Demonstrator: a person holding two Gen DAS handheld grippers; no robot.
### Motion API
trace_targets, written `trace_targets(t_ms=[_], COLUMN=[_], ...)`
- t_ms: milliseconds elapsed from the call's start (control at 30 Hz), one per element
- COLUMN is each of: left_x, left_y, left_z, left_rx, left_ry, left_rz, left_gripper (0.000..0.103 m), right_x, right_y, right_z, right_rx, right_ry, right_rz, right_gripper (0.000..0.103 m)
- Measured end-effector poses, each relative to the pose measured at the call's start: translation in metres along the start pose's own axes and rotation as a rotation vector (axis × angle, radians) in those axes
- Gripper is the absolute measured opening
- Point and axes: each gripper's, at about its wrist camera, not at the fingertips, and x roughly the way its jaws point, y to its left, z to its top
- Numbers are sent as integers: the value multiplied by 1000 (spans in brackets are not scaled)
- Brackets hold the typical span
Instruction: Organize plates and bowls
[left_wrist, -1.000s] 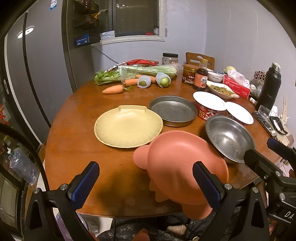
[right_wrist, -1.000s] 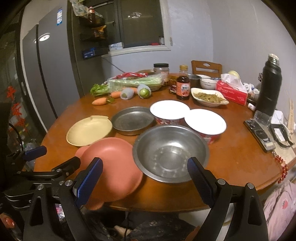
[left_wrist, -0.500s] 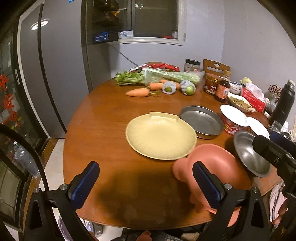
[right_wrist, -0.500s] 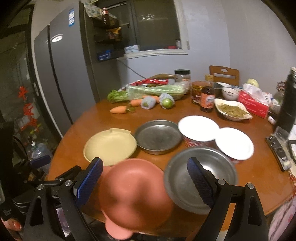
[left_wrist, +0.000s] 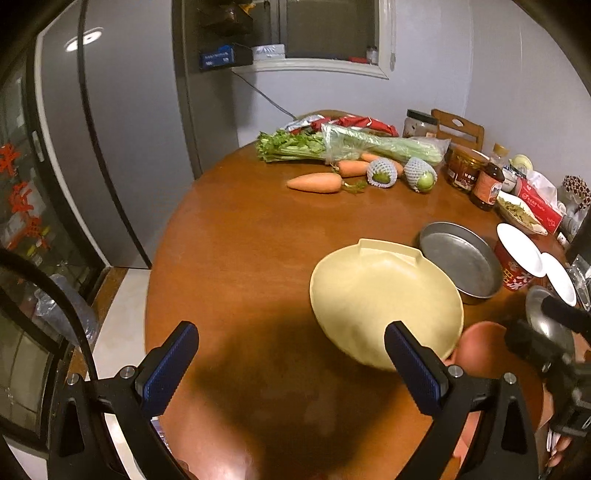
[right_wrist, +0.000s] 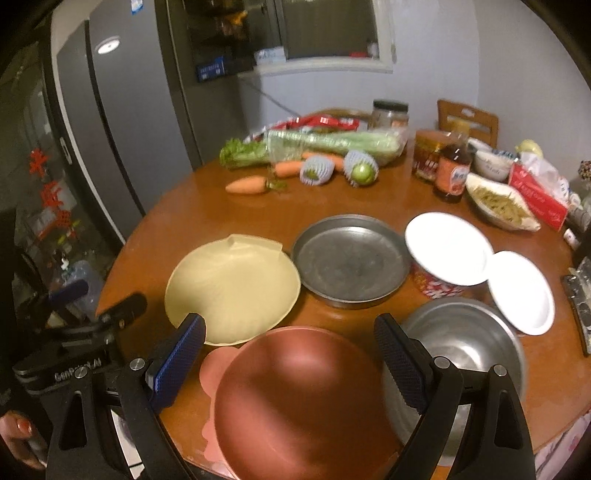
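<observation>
Round table (left_wrist: 240, 258): left tool (left_wrist: 291, 365) swung leftward; pink plate (right_wrist: 306, 402) now off-right.

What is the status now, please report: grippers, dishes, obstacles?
Left gripper open, empty. Right gripper open over pink plate. Yellow plate, metal pan, steel bowl all separate on table. Path clear.

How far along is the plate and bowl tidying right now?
Nothing looks stacked yet. Both grippers, left and right, have open jaws and hold nothing. The yellow plate, metal pan, pink plate and steel bowl all lie separately on the table.
</observation>
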Motion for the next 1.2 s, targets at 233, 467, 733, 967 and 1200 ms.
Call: trace_targets(t_ms=[233, 467, 733, 967, 1200], left_x=[35, 68, 80, 87, 90], left_y=[-2, -3, -3, -9, -13], left_z=[15, 24, 28, 28, 30], left_rx=[41, 56, 66, 80, 92], left_ry=[64, 110, 126, 159, 164], left_rz=[-34, -38, -61, -108, -123], left_gripper=[101, 101, 96, 72, 52], right_x=[37, 60, 77, 84, 91], right_y=[1, -4, 1, 1, 1], right_z=[11, 18, 18, 19, 20], right_rx=[34, 72, 30, 18, 7], right_ry=[95, 132, 171, 188, 209], right_rz=[-1, -7, -12, -15, -25], right_gripper=[93, 85, 53, 48, 40])
